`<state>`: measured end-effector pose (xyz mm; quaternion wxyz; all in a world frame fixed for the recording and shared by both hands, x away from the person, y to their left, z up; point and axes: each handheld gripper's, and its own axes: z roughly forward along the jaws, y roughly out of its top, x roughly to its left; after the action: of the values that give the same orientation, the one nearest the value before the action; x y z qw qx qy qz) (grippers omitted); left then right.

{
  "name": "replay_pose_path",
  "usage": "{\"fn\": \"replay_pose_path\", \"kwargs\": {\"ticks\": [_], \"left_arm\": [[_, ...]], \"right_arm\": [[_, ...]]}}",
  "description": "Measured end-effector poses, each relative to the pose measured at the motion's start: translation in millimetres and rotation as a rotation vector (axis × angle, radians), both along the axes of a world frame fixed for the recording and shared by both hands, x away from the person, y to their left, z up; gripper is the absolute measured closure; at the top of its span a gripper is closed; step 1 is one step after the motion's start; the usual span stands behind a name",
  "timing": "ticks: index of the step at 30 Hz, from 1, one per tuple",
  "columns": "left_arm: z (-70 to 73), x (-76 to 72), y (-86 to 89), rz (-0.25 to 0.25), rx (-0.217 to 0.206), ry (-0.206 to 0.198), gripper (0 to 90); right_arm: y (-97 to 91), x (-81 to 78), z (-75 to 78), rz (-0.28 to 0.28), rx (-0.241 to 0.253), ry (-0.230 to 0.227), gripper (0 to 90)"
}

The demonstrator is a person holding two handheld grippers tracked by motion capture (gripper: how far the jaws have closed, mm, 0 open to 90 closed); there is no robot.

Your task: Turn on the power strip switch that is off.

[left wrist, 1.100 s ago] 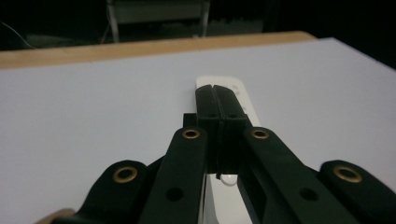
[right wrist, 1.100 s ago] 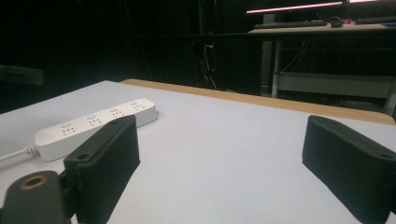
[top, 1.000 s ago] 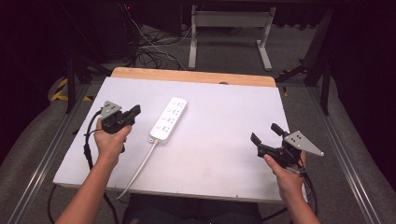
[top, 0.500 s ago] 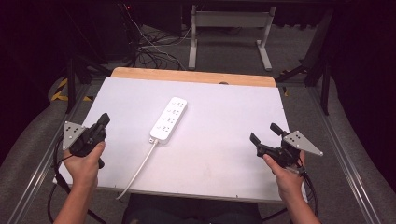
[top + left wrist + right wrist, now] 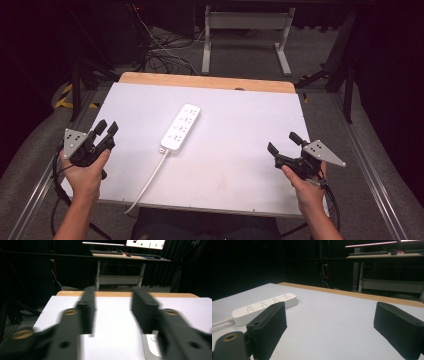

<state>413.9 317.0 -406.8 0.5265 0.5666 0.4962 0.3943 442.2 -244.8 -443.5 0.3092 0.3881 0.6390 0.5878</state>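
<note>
Since a second ago the left gripper (image 5: 106,129) has pulled away from the power strip (image 5: 181,127) out to the table's left edge, and its jaws, pressed together back then, have just been opening; they now stand apart with only bare white tabletop (image 5: 240,125) between them, as the blurred left gripper view (image 5: 113,307) confirms. It sits at about nine o'clock from the strip, well apart from it, jaws aimed toward the far end of the table.

Over on the other side, the right gripper (image 5: 282,143) has kept its place near the table's right front corner, at roughly four o'clock from the strip. Its jaws are spread wide and hold nothing; in the right gripper view (image 5: 329,322) the strip (image 5: 263,307) lies off toward ten o'clock, untouched.

That white strip rests flat near the middle of the table, lengthwise from seven to one o'clock, its cord (image 5: 150,180) trailing off the near edge.
</note>
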Motion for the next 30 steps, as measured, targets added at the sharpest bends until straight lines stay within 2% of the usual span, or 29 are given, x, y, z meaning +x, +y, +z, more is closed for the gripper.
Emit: {"fn": "replay_pose_path", "kwargs": {"ticks": [3, 6, 7, 10, 17, 30], "left_arm": [[-0.3, 1.4, 1.6, -0.015, 0.009, -0.003, 34.2], [-0.9, 2.4, 1.9, -0.019, 0.003, 0.001, 21.2], [-1.4, 2.8, 1.7, -0.014, 0.01, 0.003, 21.2], [-2.5, 3.4, 0.6, -0.01, 0.025, 0.007, 13.2], [-2.7, 3.2, -0.4, -0.019, 0.038, 0.006, 12.6], [-5.0, 5.0, 0.4, -0.017, 0.027, 0.017, 12.6]], "right_arm": [[0.5, 0.3, -0.3, 0.001, -0.003, 0.002, 11.7], [0.3, 0.3, -0.4, 0.001, -0.005, 0.001, 11.7], [0.3, 0.3, -0.4, 0.001, -0.005, 0.001, 11.7], [0.3, 0.3, -0.5, 0.001, -0.005, 0.002, 11.6], [0.6, 0.3, -0.4, 0.001, -0.002, 0.002, 11.6], [0.1, -0.8, -0.4, -0.001, -0.006, 0.004, 11.6]]}}
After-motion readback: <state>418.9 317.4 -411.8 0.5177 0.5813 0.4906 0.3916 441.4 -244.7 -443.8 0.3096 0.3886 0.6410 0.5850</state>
